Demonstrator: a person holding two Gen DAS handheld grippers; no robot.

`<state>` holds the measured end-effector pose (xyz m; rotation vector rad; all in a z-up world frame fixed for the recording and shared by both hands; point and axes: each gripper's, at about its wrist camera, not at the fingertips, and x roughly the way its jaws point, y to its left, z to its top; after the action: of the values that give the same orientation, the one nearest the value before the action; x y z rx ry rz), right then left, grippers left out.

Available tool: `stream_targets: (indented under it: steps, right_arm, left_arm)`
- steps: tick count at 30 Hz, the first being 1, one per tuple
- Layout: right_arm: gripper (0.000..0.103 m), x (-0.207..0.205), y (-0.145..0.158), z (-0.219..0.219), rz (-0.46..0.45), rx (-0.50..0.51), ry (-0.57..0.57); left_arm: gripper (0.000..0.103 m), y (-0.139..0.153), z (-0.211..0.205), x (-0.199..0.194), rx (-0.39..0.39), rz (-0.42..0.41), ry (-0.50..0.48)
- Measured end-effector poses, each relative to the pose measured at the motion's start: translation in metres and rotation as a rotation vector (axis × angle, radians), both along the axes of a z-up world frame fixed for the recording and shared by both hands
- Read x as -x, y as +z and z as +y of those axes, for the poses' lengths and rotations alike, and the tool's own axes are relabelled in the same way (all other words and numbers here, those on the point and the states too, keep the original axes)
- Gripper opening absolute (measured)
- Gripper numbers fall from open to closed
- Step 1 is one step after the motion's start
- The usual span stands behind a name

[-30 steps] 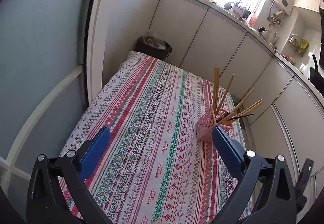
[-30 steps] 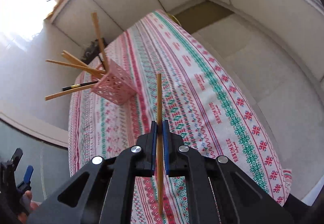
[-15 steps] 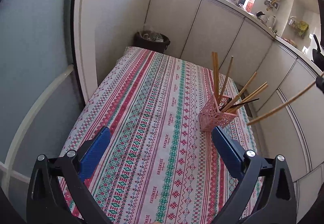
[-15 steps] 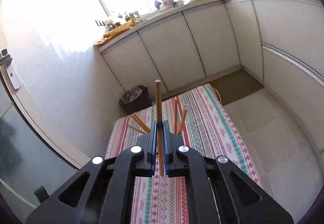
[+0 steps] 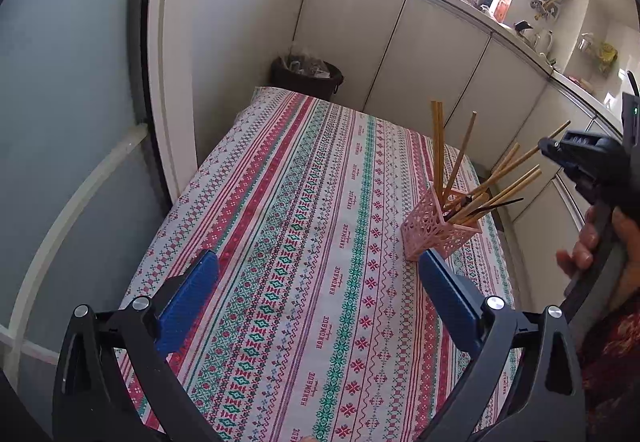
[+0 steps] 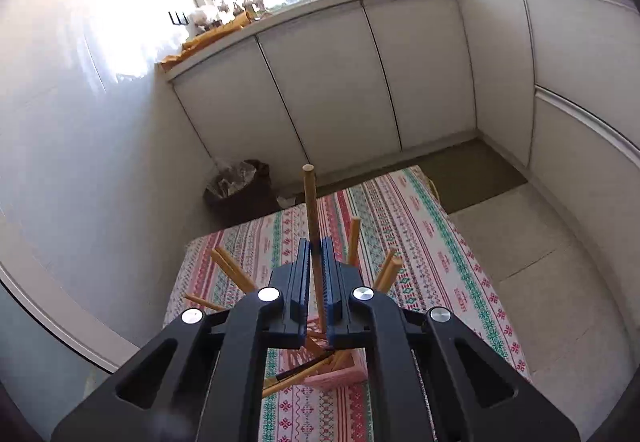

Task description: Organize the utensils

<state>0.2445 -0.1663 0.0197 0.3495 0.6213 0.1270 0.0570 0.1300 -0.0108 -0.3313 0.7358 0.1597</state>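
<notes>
Right tongs: just easing open, chopstick between them, over holder
Left tongs: wide, empty
Holder: surface's far right
Risk: loosened chopstick tips, misses holder

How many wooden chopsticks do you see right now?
7 wooden chopsticks: six stand fanned in the pink holder, the seventh chopstick sits between the right gripper's jaws over the holder. More may be hidden.
</notes>
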Motion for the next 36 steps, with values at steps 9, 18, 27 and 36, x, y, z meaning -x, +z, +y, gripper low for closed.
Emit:
stream_targets:
  steps: [9,18,27,36]
  right_arm:
    - [0.046,0.077,0.014,-0.006,-0.054,0.056,-0.036]
    - [0.079,0.168,-0.001,-0.034,-0.066,0.116,-0.137]
    - [0.093,0.248,0.016,-0.051,-0.096,0.189,-0.204]
    - [0.096,0.299,0.031,-0.071,-0.077,0.205,-0.27]
  left_arm:
    - [0.096,0.011,-0.025,0.002,-0.046,-0.047,-0.013]
    - [0.096,0.065,-0.065,0.041,-0.11,-0.257,0.018]
    - [0.096,0.082,-0.119,0.084,-0.308,-0.253,0.028]
    - [0.096,0.097,-0.138,0.126,-0.307,-0.255,0.015]
